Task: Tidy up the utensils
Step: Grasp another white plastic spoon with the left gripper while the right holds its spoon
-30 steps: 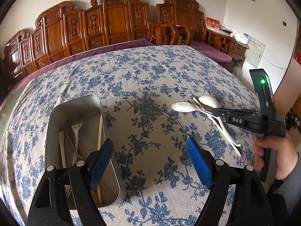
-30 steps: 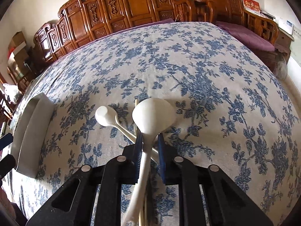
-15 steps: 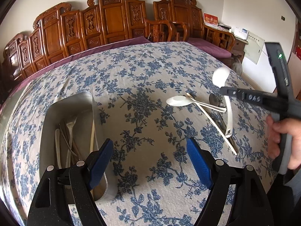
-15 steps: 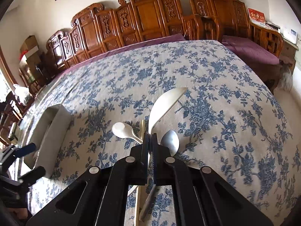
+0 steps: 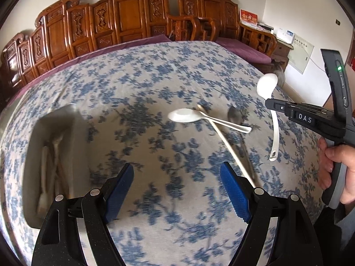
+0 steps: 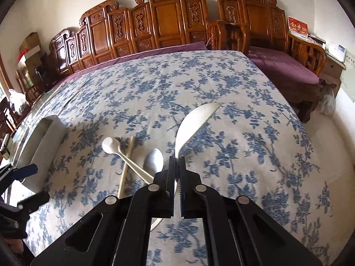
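Observation:
My right gripper [image 6: 176, 166] is shut on the handle of a white spoon [image 6: 195, 122], held up off the cloth; the left wrist view shows that white spoon [image 5: 267, 84] hanging from the right gripper [image 5: 269, 104]. On the cloth lie another white spoon [image 5: 184, 115], a metal spoon [image 6: 153, 159] and a pale chopstick [image 6: 126, 166], crossing each other. My left gripper [image 5: 177, 190] stands open over bare cloth, with nothing between its blue pads. To its left is a metal tray [image 5: 37, 133] holding several utensils.
A blue-flowered cloth [image 6: 221, 77] covers the table. Carved wooden chairs [image 6: 168, 15] line the far side, with a purple cushion [image 6: 286, 66] at the right. A person's hand [image 5: 339, 166] grips the right tool's handle. The table edge drops off at the right.
My right gripper closed on the white spoon and lifted it off the pile, uncovering the metal spoon. My left gripper drifted rightward, so the tray now sits further left in its view.

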### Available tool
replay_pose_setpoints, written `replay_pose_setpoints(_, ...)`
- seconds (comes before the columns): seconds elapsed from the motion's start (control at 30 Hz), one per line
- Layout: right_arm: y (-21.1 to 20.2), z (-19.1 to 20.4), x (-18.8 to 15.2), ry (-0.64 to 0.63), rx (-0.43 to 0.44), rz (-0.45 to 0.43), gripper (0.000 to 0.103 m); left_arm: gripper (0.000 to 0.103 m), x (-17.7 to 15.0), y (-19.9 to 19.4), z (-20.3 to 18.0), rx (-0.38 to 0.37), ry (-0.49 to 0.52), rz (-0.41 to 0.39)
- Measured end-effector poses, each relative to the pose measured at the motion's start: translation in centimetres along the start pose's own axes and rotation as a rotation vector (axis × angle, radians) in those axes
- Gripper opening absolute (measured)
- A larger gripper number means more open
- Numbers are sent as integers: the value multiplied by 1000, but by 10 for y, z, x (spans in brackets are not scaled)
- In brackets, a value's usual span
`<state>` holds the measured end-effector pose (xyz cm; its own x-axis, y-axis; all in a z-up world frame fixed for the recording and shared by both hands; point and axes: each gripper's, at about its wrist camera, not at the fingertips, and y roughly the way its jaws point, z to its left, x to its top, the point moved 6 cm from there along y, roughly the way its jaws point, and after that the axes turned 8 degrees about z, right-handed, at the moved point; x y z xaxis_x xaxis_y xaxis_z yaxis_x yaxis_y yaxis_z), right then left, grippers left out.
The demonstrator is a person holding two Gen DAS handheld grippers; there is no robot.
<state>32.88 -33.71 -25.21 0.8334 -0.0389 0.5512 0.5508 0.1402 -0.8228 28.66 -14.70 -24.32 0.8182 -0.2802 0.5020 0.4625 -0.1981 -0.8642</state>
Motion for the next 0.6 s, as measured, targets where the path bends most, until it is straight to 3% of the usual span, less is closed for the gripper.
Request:
replay_pose_setpoints(0.13,-1,-12,0,35,15,-1,4,77,10,17,-12,-29,-40,31)
replay_pose_setpoints(0.4,-2,-17,2,64,55,3,4,77,49,47,-13,-14,-124,64)
replay_pose_setpoints(0.5,-4,-17,3,69,77,-4,4,77,67,57,-7,10,-152,63)
replay_pose_setpoints(0.6,-5,-21,5,90,95,-7,4,77,84,65,-4,55,-112,50)
